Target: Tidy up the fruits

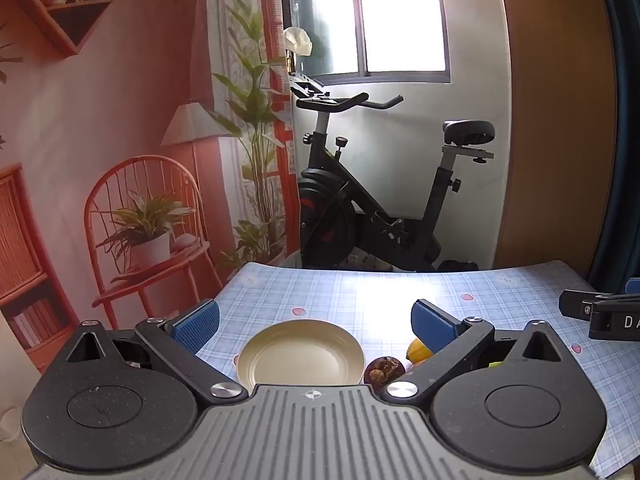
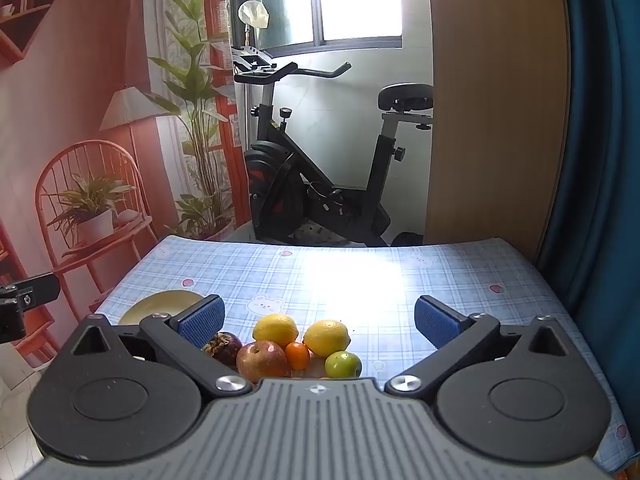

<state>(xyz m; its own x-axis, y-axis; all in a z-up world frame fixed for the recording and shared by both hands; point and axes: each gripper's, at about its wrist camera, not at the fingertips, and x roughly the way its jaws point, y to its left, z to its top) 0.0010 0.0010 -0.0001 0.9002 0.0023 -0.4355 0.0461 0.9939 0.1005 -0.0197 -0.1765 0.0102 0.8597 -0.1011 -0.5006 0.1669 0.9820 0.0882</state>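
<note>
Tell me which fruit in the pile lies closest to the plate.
The dark purple mangosteen, at the pile's left edge beside the plate. The apple, lemons, small orange and green fruit all sit further right.

fruits [image 2: 296,350] clustered, cream plate [image 1: 302,354] empty beside

A tabletop [image 2: 440,276] covered in blue plaid cloth carried a round cream plate [image 1: 302,354] at its left. Just right of it clustered a dark purple mangosteen [image 2: 225,347], red apple [image 2: 262,360], small orange [image 2: 297,355], two yellow lemons [image 2: 276,328] [image 2: 327,337] and a green apple [image 2: 343,364].
</note>
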